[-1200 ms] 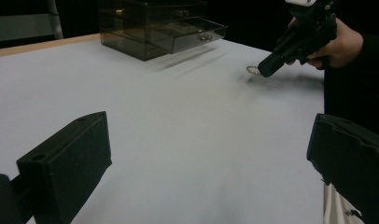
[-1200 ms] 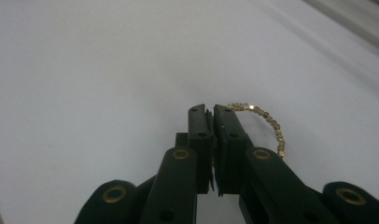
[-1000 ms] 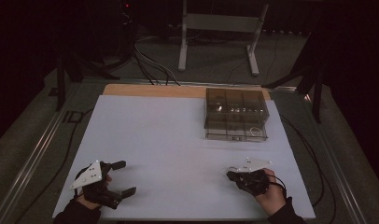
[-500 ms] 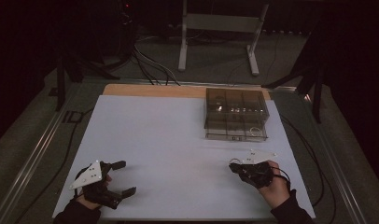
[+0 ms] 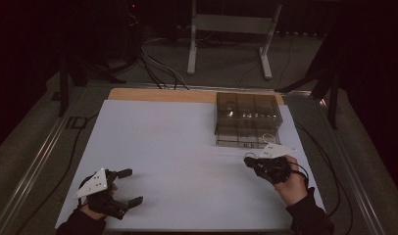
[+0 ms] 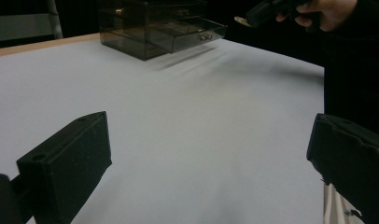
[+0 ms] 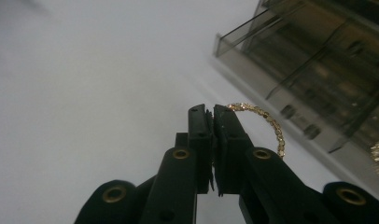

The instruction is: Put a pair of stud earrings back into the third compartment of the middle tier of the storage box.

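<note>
Chain [image 7: 264,122] was pinched in the closed right gripper [image 7: 212,112] at the box's [image 5: 247,117] 6 o'clock — stowing remained. Left gripper [image 5: 130,186] idled wide open, empty.

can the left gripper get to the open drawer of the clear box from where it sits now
Probably yes: bare white table lies between the open left gripper and the clear drawer box. It sits far across, though, and the right gripper holding a gold chain hovers by it.

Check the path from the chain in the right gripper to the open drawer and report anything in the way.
Nothing visible blocks it. The right gripper is shut on the gold chain, and the open drawer lies just ahead of it with bare white table between.
</note>
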The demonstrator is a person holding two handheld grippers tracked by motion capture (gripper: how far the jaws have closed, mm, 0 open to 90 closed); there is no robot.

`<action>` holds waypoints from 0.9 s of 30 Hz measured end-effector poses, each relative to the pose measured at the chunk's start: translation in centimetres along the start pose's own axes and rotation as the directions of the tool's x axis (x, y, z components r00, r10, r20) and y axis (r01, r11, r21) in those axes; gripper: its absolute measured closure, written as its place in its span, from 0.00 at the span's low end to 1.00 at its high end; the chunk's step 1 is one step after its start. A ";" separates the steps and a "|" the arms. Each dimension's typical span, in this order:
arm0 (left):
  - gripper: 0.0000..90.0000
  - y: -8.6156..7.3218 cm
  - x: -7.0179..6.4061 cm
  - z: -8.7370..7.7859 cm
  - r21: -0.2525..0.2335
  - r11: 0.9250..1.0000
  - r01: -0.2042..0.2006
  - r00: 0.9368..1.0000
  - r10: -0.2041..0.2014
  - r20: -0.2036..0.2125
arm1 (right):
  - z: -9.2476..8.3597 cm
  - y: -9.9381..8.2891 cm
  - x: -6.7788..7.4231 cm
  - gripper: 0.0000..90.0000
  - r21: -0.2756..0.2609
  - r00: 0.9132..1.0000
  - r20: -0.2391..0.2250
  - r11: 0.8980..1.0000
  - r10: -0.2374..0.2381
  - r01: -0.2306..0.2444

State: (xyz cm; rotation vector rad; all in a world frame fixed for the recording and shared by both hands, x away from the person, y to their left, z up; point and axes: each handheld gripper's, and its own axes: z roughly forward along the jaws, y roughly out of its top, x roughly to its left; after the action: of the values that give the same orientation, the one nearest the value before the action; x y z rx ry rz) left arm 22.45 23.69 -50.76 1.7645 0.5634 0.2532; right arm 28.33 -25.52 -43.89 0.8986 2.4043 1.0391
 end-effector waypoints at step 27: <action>0.01 0.0 0.0 0.0 -0.001 1.000 0.001 1.000 -0.001 0.000 | -1.2 2.8 -4.4 0.97 -0.048 0.994 0.088 0.997 0.060 -0.056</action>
State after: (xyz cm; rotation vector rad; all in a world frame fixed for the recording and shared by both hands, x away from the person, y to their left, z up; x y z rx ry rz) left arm 22.45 23.72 -50.75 1.7636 0.5639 0.2528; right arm 32.02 -27.65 -40.70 0.9835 2.2847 1.0476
